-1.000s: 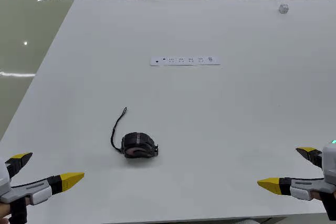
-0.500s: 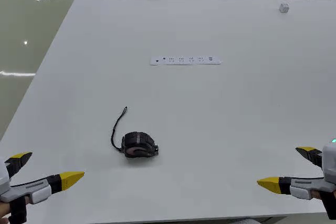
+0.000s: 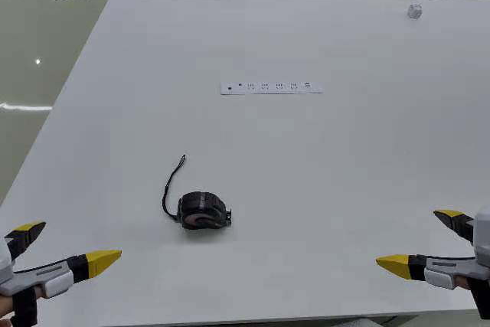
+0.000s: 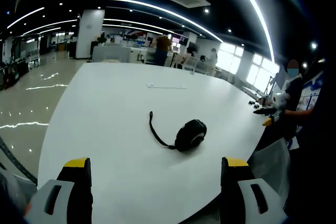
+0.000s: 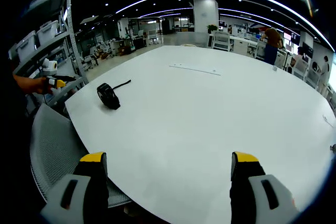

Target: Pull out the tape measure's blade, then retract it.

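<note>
Black tape measure (image 3: 203, 210) on white counter (image 3: 306, 158), blade in, left gripper (image 3: 65, 249) and right gripper (image 3: 431, 243) apart, jaws spread

left gripper (image 4: 157, 164): 2 jaws wide apart | tape measure (image 4: 190, 134) ahead on table (image 4: 105, 98), strap (image 4: 156, 132) leftward | far right: possibly right gripper (image 4: 263, 112)
</note>
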The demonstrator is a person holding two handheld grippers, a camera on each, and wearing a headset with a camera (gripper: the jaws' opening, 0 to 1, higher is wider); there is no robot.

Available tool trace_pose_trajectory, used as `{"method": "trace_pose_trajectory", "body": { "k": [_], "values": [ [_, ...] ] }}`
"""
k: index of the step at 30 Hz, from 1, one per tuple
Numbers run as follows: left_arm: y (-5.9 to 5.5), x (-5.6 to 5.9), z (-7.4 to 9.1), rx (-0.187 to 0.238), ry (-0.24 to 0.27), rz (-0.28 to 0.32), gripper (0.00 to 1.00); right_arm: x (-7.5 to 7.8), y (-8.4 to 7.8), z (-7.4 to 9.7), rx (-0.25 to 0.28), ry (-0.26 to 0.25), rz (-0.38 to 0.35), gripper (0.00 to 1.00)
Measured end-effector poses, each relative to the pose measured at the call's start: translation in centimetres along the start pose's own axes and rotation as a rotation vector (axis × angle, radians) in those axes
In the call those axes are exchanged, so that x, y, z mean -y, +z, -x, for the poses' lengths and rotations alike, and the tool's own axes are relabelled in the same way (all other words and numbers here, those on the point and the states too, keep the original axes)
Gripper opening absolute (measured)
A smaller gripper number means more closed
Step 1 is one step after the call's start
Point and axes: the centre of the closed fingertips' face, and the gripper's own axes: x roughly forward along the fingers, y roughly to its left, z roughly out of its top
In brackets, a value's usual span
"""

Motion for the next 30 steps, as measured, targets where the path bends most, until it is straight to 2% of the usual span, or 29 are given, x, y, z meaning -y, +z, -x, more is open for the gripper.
{"method": "trace_pose_trajectory", "body": {
  "k": [30],
  "values": [
    [0.31, -0.16, 0.15, 0.021, -0.002, -0.013, 1.0, 0.27, 0.58, 0.31, 0.029, -0.007, 0.002, 1.0]
  ]
}}
